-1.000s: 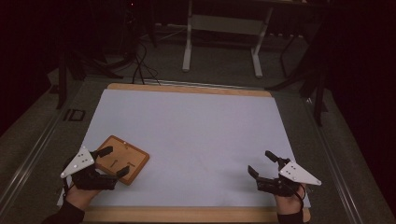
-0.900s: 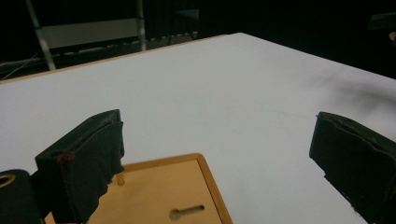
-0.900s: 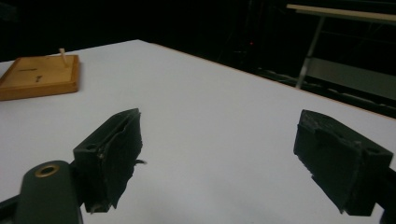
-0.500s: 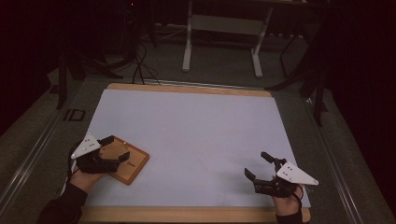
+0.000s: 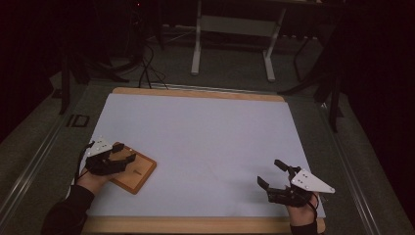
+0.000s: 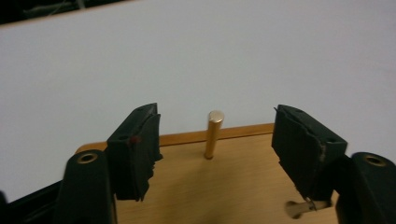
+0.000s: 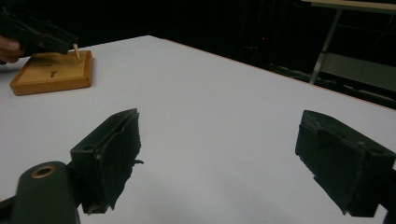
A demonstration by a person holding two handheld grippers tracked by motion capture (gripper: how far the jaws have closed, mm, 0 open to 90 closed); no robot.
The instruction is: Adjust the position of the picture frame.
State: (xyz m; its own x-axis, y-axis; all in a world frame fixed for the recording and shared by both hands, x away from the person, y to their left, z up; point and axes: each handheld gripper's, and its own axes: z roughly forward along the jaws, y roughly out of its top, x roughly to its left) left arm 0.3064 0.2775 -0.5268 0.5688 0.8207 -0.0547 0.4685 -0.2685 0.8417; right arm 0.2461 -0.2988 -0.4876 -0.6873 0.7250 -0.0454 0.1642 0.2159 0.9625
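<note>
The little wooden peg (image 6: 213, 134) stands straight up near the far edge of the wooden board (image 5: 138, 171), on the left side of the surface (image 5: 210, 142). It sits right between the left tool's (image 6: 215, 144) jaws, which have just been closing but do not touch it yet. The right tool (image 5: 275, 177) waits far away, jaws wide apart. A small metal bit on the board is half hidden.

Right tongs (image 7: 219, 163) over the white tabletop (image 7: 210, 102), jaws wide apart, nothing between them. Wooden board (image 7: 51, 72) sits near the tabletop's far left edge, a thin peg (image 7: 75, 51) standing upright at its far right corner. Left tongs (image 7: 39, 35) sit over the board, right at the peg; contact unclear. A hand (image 7: 9, 46) shows behind them.
</note>
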